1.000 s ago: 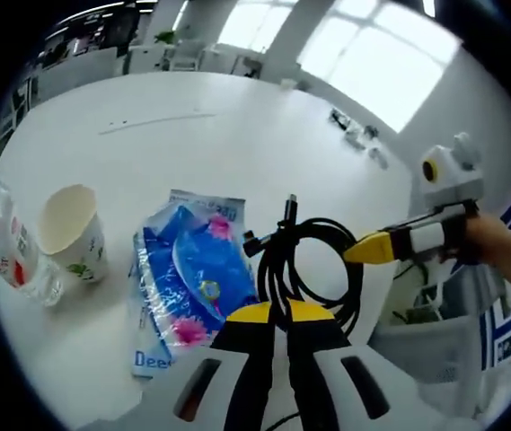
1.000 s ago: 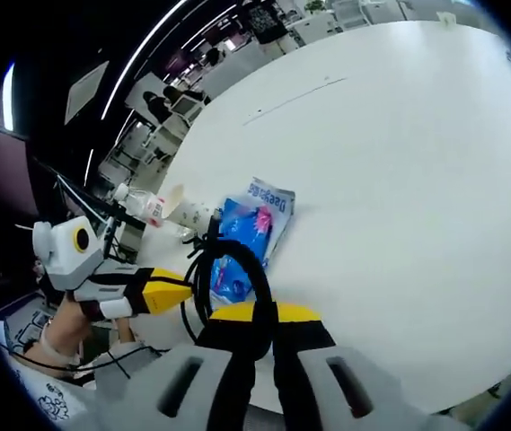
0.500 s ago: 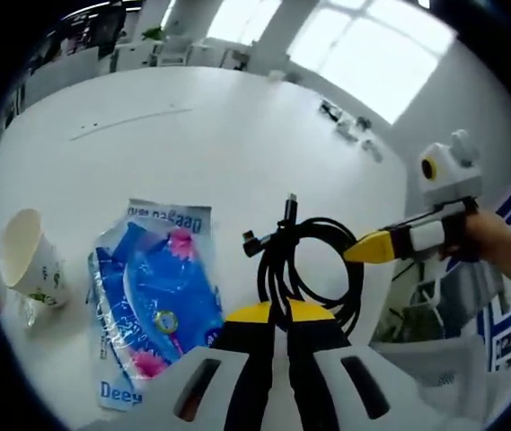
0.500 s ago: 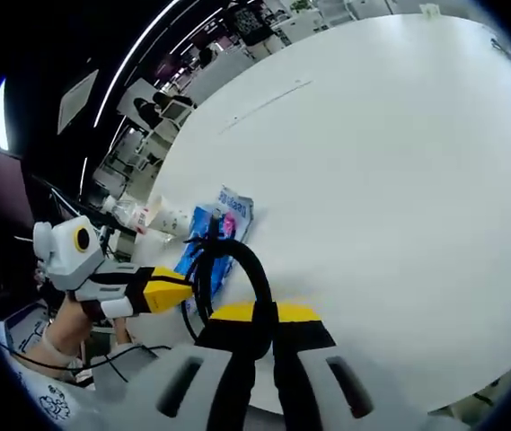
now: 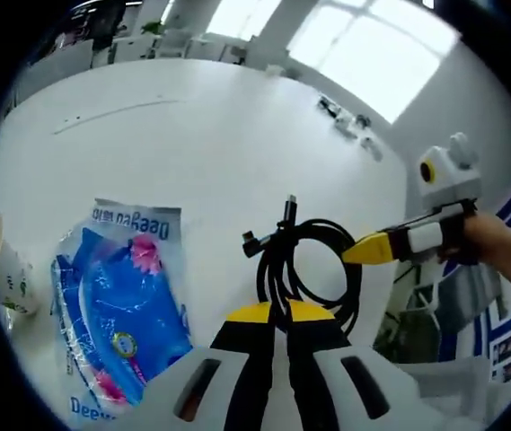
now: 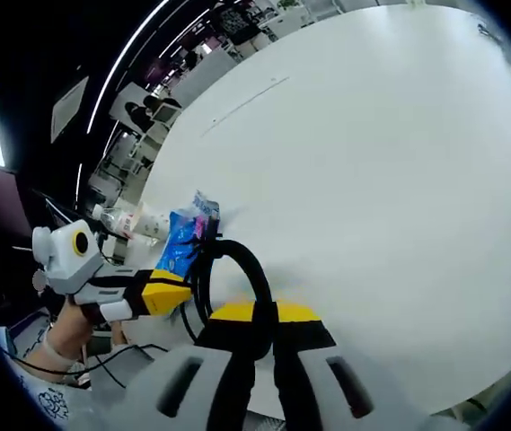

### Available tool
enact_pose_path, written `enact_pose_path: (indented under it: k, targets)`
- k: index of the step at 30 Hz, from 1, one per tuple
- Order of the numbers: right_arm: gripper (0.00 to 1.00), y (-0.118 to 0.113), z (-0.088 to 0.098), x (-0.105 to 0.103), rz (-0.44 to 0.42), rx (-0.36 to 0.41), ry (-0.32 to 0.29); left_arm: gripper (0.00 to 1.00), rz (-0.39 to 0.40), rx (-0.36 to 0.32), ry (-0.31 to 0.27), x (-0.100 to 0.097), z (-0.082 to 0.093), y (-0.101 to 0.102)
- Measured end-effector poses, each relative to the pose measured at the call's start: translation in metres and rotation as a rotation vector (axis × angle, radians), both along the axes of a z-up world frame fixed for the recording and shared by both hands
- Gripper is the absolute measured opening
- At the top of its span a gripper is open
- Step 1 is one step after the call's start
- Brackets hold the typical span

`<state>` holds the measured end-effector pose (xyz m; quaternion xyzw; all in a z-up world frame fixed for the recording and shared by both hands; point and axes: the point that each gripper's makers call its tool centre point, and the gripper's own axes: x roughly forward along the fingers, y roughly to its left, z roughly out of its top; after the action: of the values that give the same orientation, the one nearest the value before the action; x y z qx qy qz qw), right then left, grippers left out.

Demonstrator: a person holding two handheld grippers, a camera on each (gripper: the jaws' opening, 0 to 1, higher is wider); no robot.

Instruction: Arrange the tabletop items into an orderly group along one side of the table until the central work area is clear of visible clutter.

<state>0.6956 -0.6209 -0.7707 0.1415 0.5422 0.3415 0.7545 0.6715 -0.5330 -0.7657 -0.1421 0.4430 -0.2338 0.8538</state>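
A coiled black cable [image 5: 312, 262] hangs between both grippers above the white table [image 5: 201, 153]. My left gripper [image 5: 277, 311] is shut on the near side of the coil. My right gripper [image 5: 356, 252] comes in from the right, its yellow tip closed on the coil's right side. In the right gripper view its own jaws [image 6: 265, 311] are shut on the cable [image 6: 237, 262], and the left gripper [image 6: 180, 290] holds it from the left. A blue tissue pack [image 5: 118, 310] lies flat on the table, left of the cable. A paper cup [image 5: 8, 269] stands at the far left edge.
A clear plastic bottle [image 6: 118, 216] lies beside the cup [image 6: 156, 224] and the blue pack [image 6: 183, 241] near the table's edge. Small dark items [image 5: 354, 135] sit at the far side of the table. A person's hand [image 5: 497, 247] holds the right gripper.
Both grippers, still shut on the cable, have shifted away from the blue pack and cup, which now sit further left in the left gripper view and smaller in the right gripper view.
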Motion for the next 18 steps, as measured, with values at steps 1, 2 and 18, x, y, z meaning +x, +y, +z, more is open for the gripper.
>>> enact_pose_path:
  k: [1,2,18]
  targets:
    - [0.02,-0.001,-0.002,0.001,-0.001,-0.001,0.001,0.00,-0.002,0.003,0.000,0.001,-0.001,-0.002]
    - [0.02,-0.002,-0.003,0.002,0.000,-0.003,0.004,0.00,-0.001,0.004,0.001,0.002,-0.003,-0.002]
    - [0.02,-0.011,-0.020,0.005,-0.009,-0.013,0.010,0.00,0.040,-0.019,0.028,0.007,-0.024,-0.012]
